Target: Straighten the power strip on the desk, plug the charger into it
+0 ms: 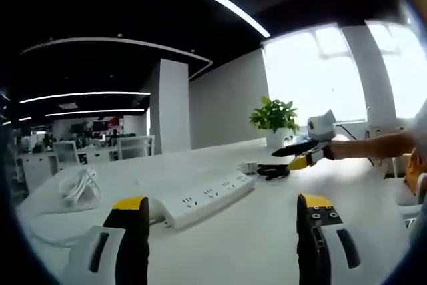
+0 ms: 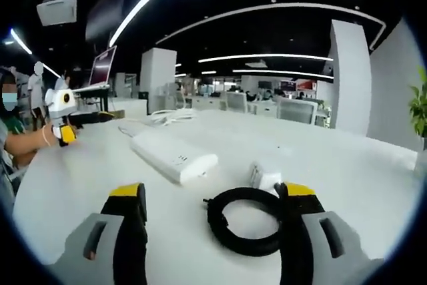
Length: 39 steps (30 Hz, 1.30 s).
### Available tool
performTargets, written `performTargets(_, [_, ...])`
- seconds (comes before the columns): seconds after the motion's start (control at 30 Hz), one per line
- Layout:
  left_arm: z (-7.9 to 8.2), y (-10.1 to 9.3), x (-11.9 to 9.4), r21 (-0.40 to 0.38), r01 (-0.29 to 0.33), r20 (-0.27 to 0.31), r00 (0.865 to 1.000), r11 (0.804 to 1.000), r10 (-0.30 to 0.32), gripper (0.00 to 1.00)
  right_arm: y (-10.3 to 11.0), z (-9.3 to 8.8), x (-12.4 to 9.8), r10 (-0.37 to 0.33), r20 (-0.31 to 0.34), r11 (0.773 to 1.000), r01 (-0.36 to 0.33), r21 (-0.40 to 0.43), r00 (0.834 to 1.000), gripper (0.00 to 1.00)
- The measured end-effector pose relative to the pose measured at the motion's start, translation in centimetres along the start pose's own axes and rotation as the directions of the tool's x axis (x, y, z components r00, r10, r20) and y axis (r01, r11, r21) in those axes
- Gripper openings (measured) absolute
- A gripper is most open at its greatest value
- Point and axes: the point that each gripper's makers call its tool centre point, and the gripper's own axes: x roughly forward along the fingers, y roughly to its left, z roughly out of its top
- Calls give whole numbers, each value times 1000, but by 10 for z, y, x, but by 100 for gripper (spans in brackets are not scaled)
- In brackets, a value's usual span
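Note:
The white power strip (image 1: 207, 198) lies at an angle on the white desk (image 1: 267, 231), just ahead of my left gripper (image 1: 223, 208), whose jaws stand open with nothing between them. Its coiled white cord (image 1: 79, 185) sits to the left. Beyond the strip lie the white charger (image 1: 249, 167) and its black cable coil (image 1: 273, 170). My right gripper (image 1: 293, 156) hovers next to that coil. In the right gripper view, my right gripper (image 2: 213, 195) is open; the cable coil (image 2: 243, 221) lies between its jaws, with the charger (image 2: 265, 175) just beyond and the power strip (image 2: 175, 155) farther left.
A potted plant (image 1: 275, 117) stands at the desk's far edge by the bright windows. A person's arm (image 1: 367, 145) reaches in from the right. The left gripper (image 2: 77, 125) shows at the left, and a laptop screen (image 2: 103, 65) stands behind it. Office desks fill the background.

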Motion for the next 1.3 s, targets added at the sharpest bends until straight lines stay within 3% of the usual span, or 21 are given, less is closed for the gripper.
performTargets(0.23, [2,-3,0,2,3,4,1000,1000,-3,93,-5,-10,4,10,-50,1000,-11,-4,999,65])
performTargets(0.37, [1,-3,0,0,-1,-1,1000,1000,1,93,-5,-15,6,17,-74,1000,-18,-10,997,64])
performTargets(0.63, [-2,-3,1,-7,-5,-9,1000,1000,5,92,-7,-30,8,23,-166,1000,-25,-11,986,51])
performTargets(0.8, [-4,-4,1,-13,-2,-13,1000,1000,2,92,-8,-28,9,29,-181,1000,-30,-5,983,45])
performTargets(1.0, [-6,-4,1,-19,0,-17,1000,1000,0,92,0,-36,11,47,-265,995,-70,-78,963,43])
performTargets(1.3, [-6,-6,0,-28,5,-12,1000,1000,-5,92,1,-34,16,71,-316,996,-84,-29,946,28])
